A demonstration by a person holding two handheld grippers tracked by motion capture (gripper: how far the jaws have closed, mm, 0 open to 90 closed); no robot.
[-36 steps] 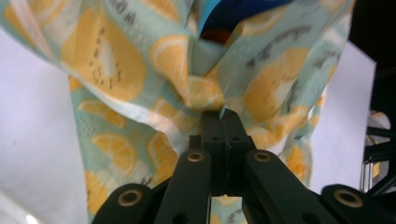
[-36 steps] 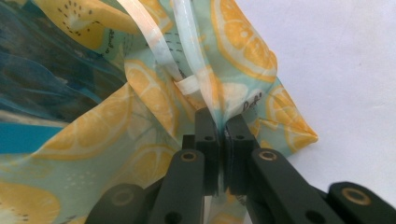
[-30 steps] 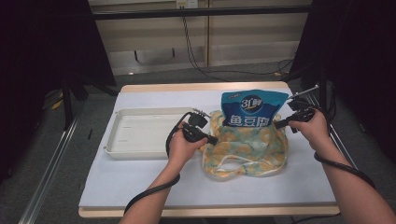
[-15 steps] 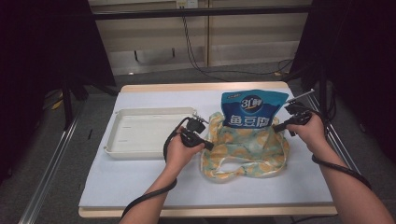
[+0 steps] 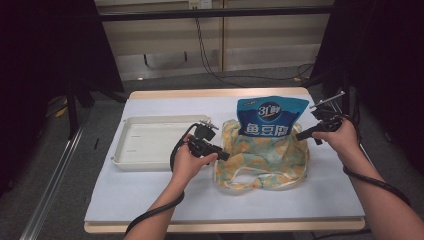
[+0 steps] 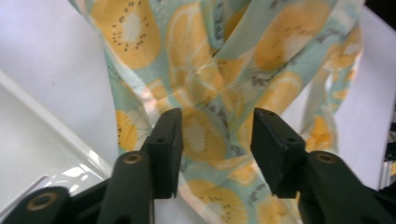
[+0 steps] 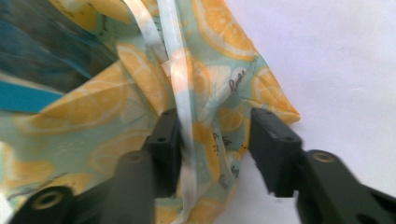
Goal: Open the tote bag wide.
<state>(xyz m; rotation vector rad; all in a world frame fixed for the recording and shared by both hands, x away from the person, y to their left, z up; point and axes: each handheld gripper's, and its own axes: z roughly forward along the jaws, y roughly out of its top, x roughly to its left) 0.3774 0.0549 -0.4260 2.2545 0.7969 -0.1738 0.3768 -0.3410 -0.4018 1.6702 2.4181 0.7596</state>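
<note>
1. Fruit-print cloth, lemons and kiwi on pale green: that's the bag (image 5: 260, 160), lying flat near the right half of the table (image 5: 150, 200), with a blue pouch (image 5: 270, 117) sticking out of its far end toward the back edge. A white tray (image 5: 150, 142) sits just beside it on the left.
2. Left gripper (image 5: 225, 156) is at the bag's left edge. Its jaws have just been opening, and in the left gripper view they stand apart with cloth between them, pads not pressing on it.
3. Right gripper (image 5: 301, 135) is at the bag's right edge by the pouch. Same deal: jaws have just been opening, with the cloth and a pale strap (image 7: 180, 70) lying in the gap and nothing pinched.
4. So my read is the step is letting go of the bag's sides after working it around the pouch (pouch looks only partly in, hard to say how deep).
5. Next move probably calls for backing both grippers off cleanly without snagging the strap, or re-gripping nearer the mouth to pull the cloth further up.
</note>
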